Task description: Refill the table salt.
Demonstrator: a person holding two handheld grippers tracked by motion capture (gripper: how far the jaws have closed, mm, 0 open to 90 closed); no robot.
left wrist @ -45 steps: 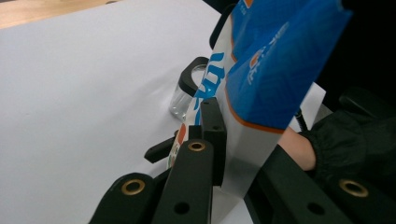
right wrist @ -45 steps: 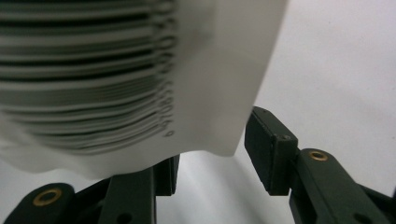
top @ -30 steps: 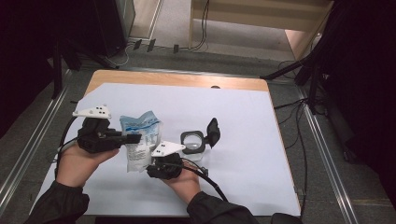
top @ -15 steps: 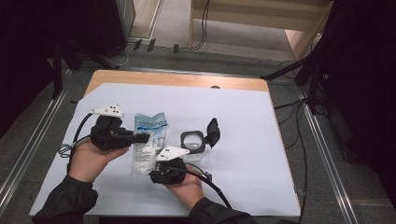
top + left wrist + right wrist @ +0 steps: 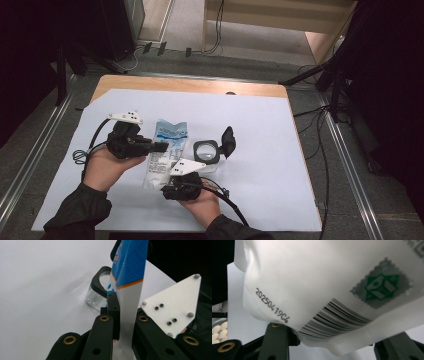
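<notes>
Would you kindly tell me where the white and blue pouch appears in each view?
High view: the pouch lies just left of centre.
Left gripper view: upright, middle to top.
Right gripper view: across the upper frame, barcode showing.
Shared landmark: the clear jar beside it.

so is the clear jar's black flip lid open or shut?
Open: the clear jar shows its round mouth, and its black flip lid stands hinged back beside it.

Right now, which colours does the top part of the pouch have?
Blue with an orange stripe on the pouch, white below; the left gripper view shows it best.
</notes>
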